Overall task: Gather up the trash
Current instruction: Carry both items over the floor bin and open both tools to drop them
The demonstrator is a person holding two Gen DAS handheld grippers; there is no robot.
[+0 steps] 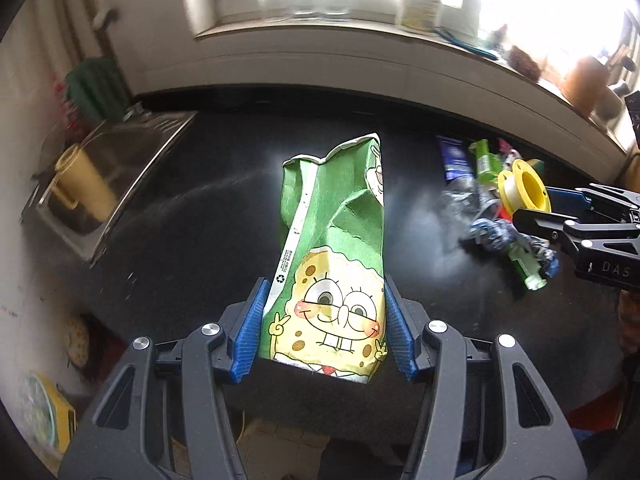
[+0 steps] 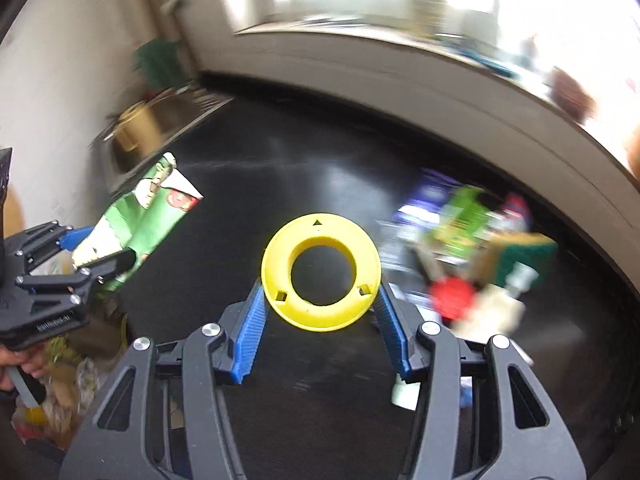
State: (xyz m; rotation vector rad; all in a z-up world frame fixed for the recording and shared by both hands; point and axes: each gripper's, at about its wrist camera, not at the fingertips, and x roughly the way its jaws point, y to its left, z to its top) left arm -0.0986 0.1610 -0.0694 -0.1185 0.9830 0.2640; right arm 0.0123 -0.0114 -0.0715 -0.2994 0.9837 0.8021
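Two pieces of rubbish are off the dark counter at once as we carry them clear. Our left gripper is clamped about half-wide on a crumpled green cartoon snack bag, its blue pads pressing the bag's lower sides while the torn top stands away from us toward the window. Our right gripper pinches a yellow plastic spool by its rim at a similar width, the hole facing the camera.

Right of the bag, toward the far right of the counter, a heap of leftover trash waits: a blue wrapper, green packets, crumpled foil, a red cap. At far left sits the steel sink with a yellow jug in it.

We judge this the carry stage, with both loads held and neither yet dropped. No bin shows plainly; a cluttered bag or heap appears low at the left of the right-hand view, but we cannot tell what it is. Next we need a receptacle beneath each gripper before the jaws part, then a return for the heap.
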